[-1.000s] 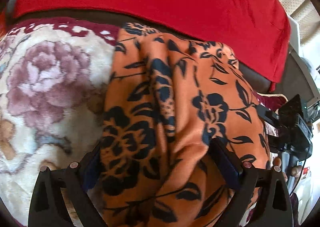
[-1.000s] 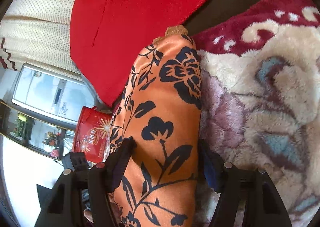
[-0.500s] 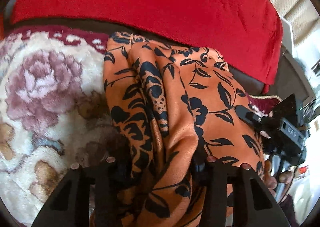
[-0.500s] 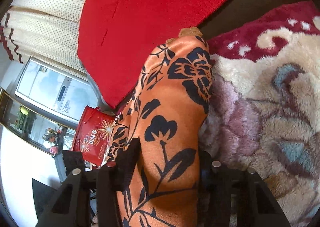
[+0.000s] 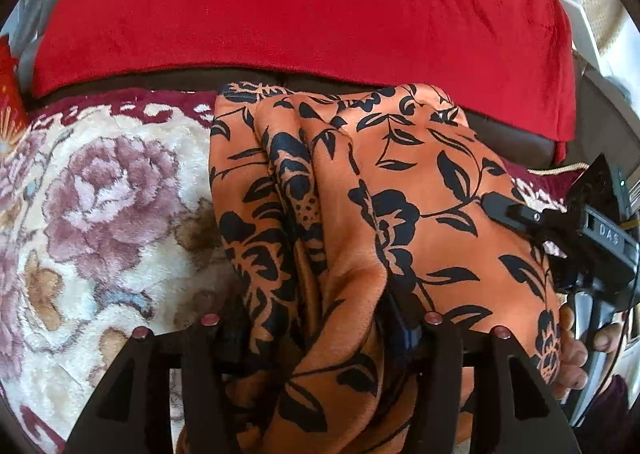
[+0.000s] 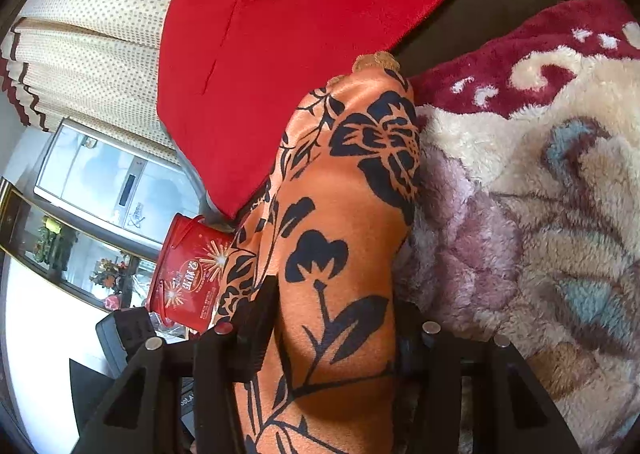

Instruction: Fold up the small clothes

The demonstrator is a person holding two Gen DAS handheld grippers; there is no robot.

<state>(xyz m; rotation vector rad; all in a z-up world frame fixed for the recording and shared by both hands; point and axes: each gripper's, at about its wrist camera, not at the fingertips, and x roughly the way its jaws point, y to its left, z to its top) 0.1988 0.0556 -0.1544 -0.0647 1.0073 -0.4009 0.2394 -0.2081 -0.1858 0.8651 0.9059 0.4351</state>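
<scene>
An orange garment with a black flower print (image 5: 360, 190) lies bunched on a plush floral blanket (image 5: 100, 214). My left gripper (image 5: 316, 318) is shut on its gathered near edge, and cloth hangs between the fingers. My right gripper (image 6: 332, 318) is shut on the other end of the garment (image 6: 344, 222), which runs away from it to a far corner at the blanket's dark red border. The right gripper also shows at the right of the left wrist view (image 5: 560, 226), its fingertips hidden in the cloth.
A red cushion (image 5: 300, 2) lies along the sofa back behind the garment. A red tin (image 6: 188, 274) and a glass cabinet (image 6: 80, 182) stand off the left side. Cream curtains (image 6: 92, 38) hang behind.
Both grippers have closed on the garment's edges. The cloth has bunched up between the fingers and lifted a little toward me.
</scene>
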